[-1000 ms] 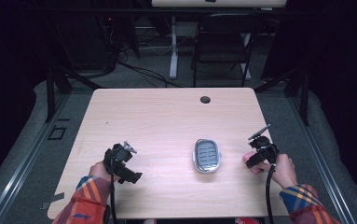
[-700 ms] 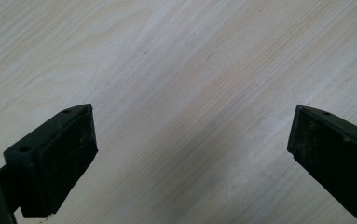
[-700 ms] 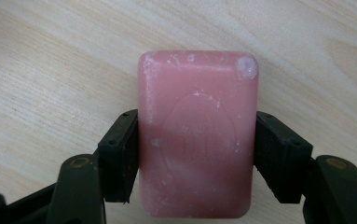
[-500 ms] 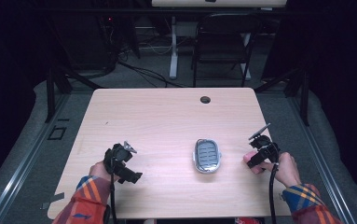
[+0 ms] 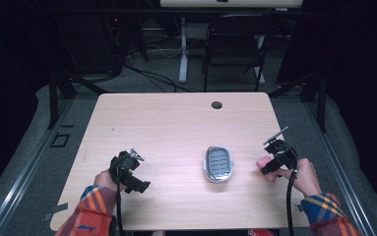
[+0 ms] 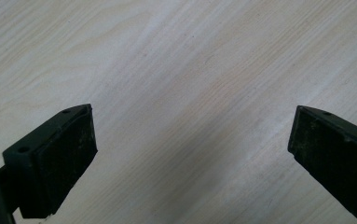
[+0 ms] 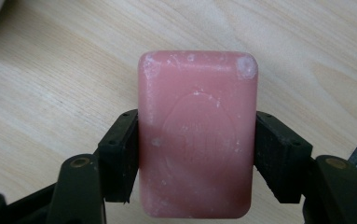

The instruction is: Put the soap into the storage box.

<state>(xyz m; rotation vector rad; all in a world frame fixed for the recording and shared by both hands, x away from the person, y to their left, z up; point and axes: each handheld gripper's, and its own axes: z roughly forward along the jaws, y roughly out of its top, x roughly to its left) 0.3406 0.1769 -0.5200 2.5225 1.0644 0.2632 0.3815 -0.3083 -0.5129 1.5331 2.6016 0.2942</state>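
Landmark: one oval grey soap dish (image 5: pixel 219 164) lying on a pale wooden table (image 5: pixel 176 123), toward the person's side of its middle.
Grippers: two, one in each hand.
Left gripper (image 5: pixel 131 169): well to the left of the dish; the left gripper view (image 6: pixel 192 154) shows its jaws spread wide over bare wood.
Right gripper (image 5: pixel 273 164): just right of the dish, jaws clamped on both long sides of the soap in the right gripper view (image 7: pixel 197 154).
Soap: one pink bar (image 7: pixel 197 135), rounded corners, whitish scuffs, held right of the dish (image 5: pixel 266 166).
Table hole (image 5: pixel 217 104): one, at the far edge beyond the dish.
Change: none visible; dish, soap and both grippers sit where they did a second ago.
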